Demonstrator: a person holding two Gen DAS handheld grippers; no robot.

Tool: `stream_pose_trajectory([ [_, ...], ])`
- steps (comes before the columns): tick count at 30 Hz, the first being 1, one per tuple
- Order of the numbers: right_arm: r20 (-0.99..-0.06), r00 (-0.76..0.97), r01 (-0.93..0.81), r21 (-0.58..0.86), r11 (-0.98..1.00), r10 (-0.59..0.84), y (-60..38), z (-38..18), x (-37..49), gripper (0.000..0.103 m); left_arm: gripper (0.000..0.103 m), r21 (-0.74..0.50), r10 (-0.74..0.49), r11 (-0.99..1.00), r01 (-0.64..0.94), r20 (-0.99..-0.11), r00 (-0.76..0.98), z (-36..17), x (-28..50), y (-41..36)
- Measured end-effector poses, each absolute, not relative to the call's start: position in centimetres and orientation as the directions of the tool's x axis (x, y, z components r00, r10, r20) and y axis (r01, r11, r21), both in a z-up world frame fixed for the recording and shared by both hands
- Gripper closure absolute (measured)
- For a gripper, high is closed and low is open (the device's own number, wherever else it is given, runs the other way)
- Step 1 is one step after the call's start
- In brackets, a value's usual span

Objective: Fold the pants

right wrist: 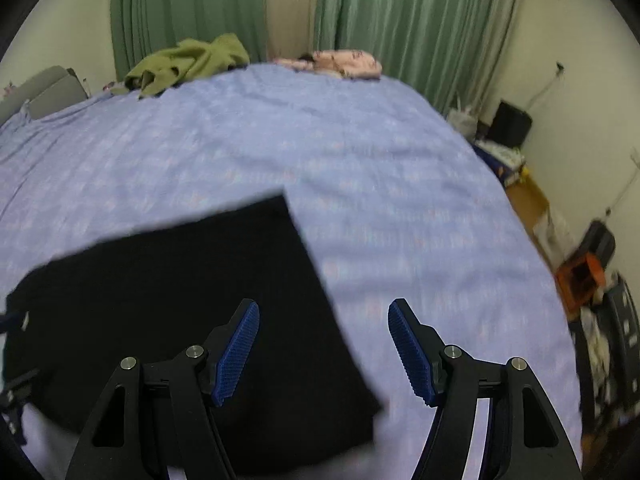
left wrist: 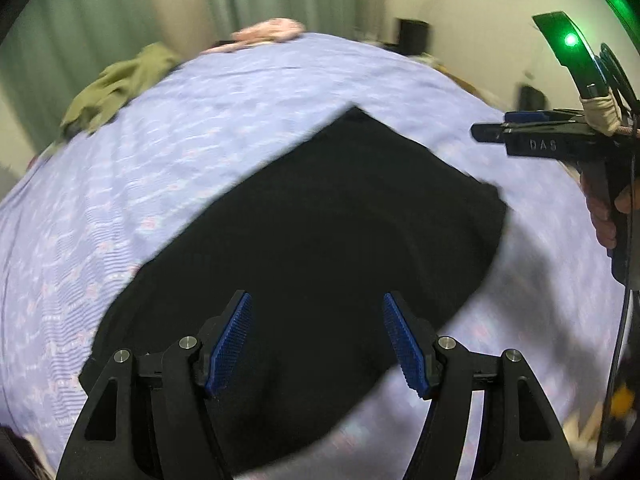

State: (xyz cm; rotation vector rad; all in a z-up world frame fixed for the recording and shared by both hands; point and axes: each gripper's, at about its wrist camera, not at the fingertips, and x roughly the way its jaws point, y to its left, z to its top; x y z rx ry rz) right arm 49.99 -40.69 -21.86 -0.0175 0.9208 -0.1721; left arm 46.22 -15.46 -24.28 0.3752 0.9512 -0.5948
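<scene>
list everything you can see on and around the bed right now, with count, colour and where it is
pants: one, black, folded flat on the near part of the bed
bedspread: one, lilac patterned, covering the bed
green garment: one, olive, crumpled at the far left edge
pink garment: one, pale pink, far edge by the curtains
curtains: green, behind the bed
clutter: several blurred items, floor right of the bed
left hand-held gripper: open, above the pants
right hand-held gripper: open, over the pants' right edge

Black pants (left wrist: 320, 248) — folded into a flat, roughly rectangular panel. They lie spread on the lilac patterned bedspread (left wrist: 224, 120), edges straight — corners squared.
</scene>
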Motion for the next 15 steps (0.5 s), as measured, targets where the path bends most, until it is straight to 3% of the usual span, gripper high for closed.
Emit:
stream_pose_trajectory([
  [4,-0.852,0.505,0.154,-0.067,0.986,-0.137,-39.3,-23.4,43.2,0.035,0.037,0.087,-0.323,0.662,0.745,-0.863,0.389,-25.1,42.0,-18.3],
  [7,-0.889,0.446,0.189,-0.024,0.982,-0.107,-39.0,-24.6,39.0,0.035,0.043,0.219,-0.302,0.534,0.816,-0.853,0.427,-26.4,39.0,-21.3],
  [10,-0.910,0.407,0.223,0.021,0.975,-0.074,-38.9,-25.7,36.0,0.036,0.045,0.369,-0.275,0.416,0.831,-0.820,0.502,-28.1,36.6,-24.0],
  [15,-0.928,0.369,0.287,0.068,0.956,-0.044,-39.0,-27.0,32.5,0.036,0.056,0.451,-0.202,0.321,0.833,-0.827,0.525,-31.6,37.2,-27.0],
])
